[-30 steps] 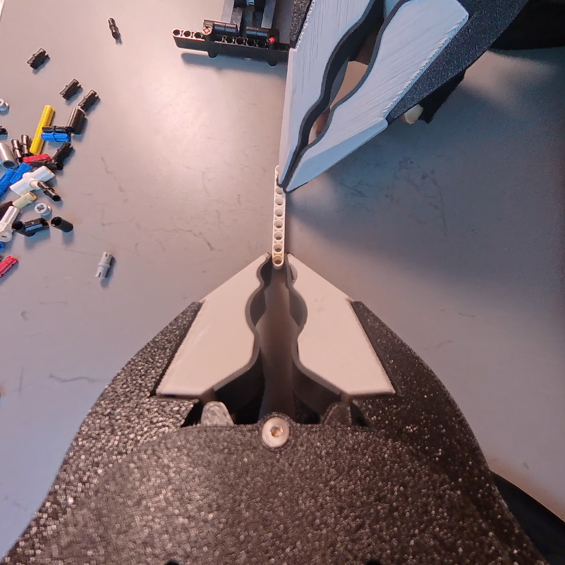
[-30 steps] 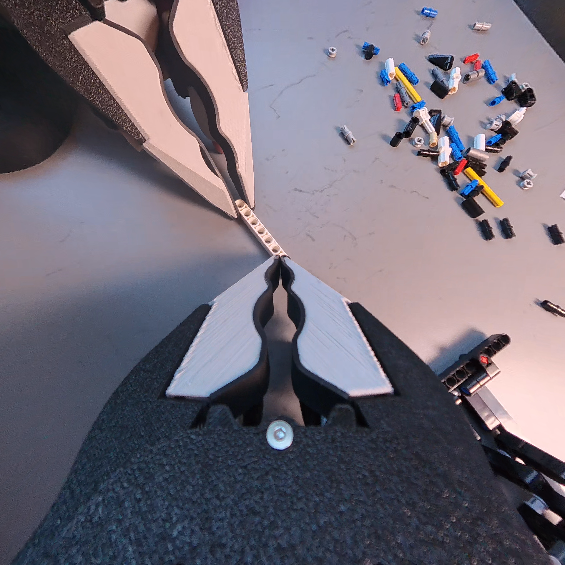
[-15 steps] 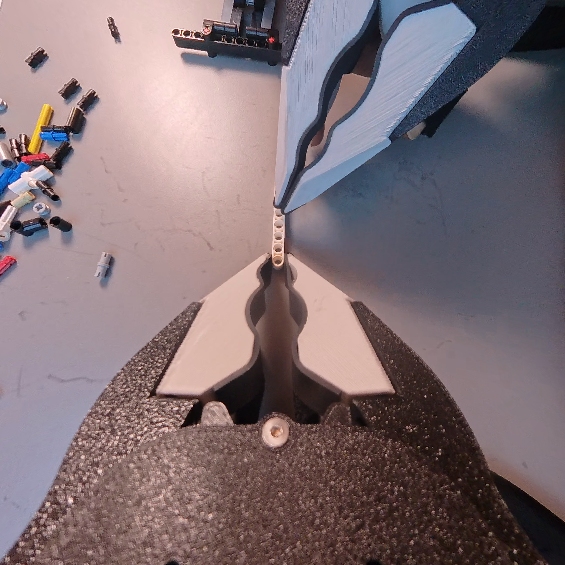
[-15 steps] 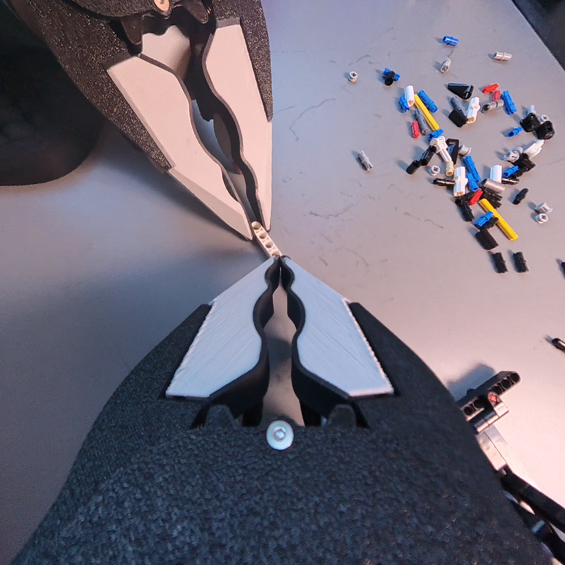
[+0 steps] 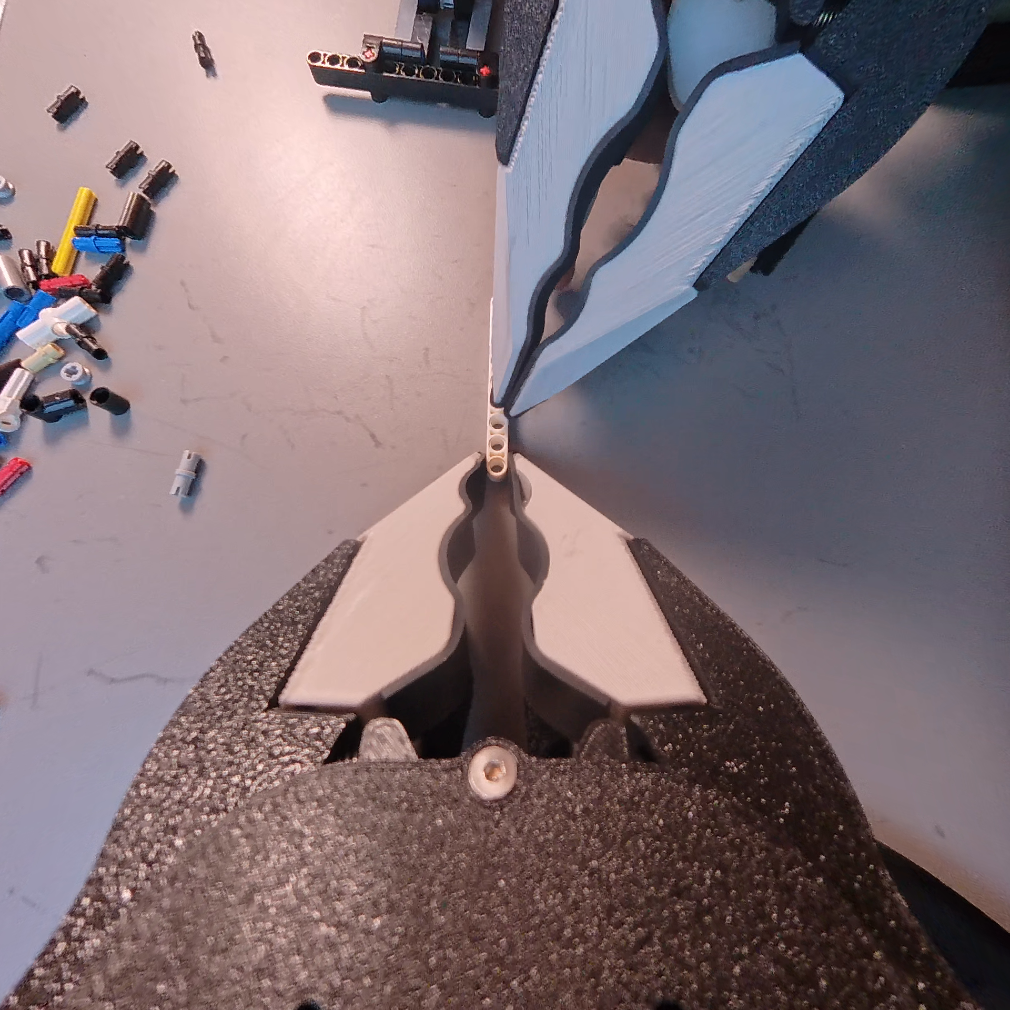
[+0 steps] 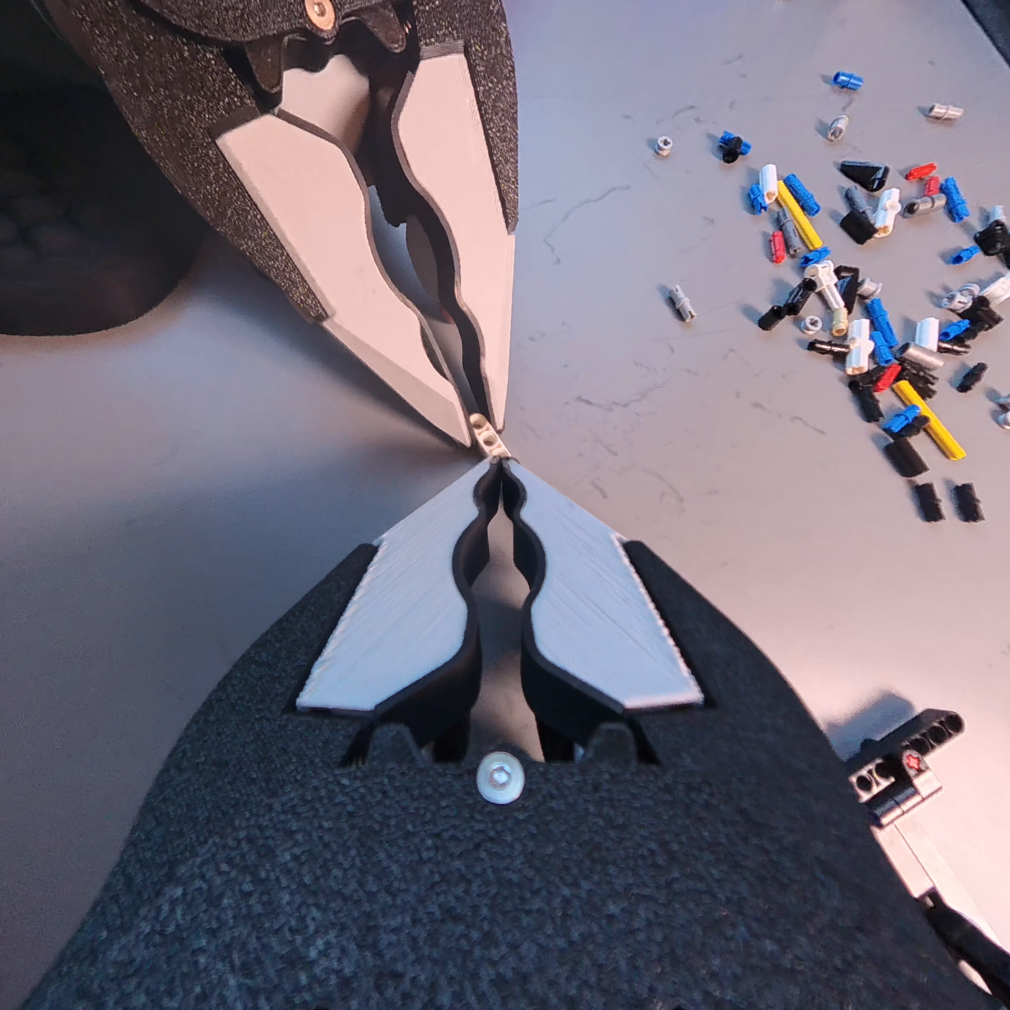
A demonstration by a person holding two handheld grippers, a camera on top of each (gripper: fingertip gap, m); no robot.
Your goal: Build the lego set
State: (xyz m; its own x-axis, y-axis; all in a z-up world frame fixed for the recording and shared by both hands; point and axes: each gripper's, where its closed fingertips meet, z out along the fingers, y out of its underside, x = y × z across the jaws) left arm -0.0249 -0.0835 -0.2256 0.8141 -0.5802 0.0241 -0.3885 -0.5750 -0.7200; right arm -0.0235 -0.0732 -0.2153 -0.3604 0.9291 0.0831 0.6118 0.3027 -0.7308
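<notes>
My left gripper is shut on the near end of a thin white beam with holes and holds it pointing away from me above the grey table. My right gripper comes in from the upper right. Its jaws are closed together and its tips rest against the side of the beam, a few holes from my left fingertips. In the right wrist view, the right gripper meets the beam tip to tip with the left gripper. I see nothing between the right jaws.
A black partly built assembly lies at the far side, and it also shows in the right wrist view. A pile of small loose pieces is on the left, shown again in the right wrist view. A grey pin lies apart from it. The grippers are tip to tip, or close to it. From the left gripper's tips to the grey pin is close to 10 cm. My right wrist view looks at it from another angle.
The right gripper has slid along the beam toward my left gripper, so fewer holes show between the two. The beam has stayed put in the left gripper.
</notes>
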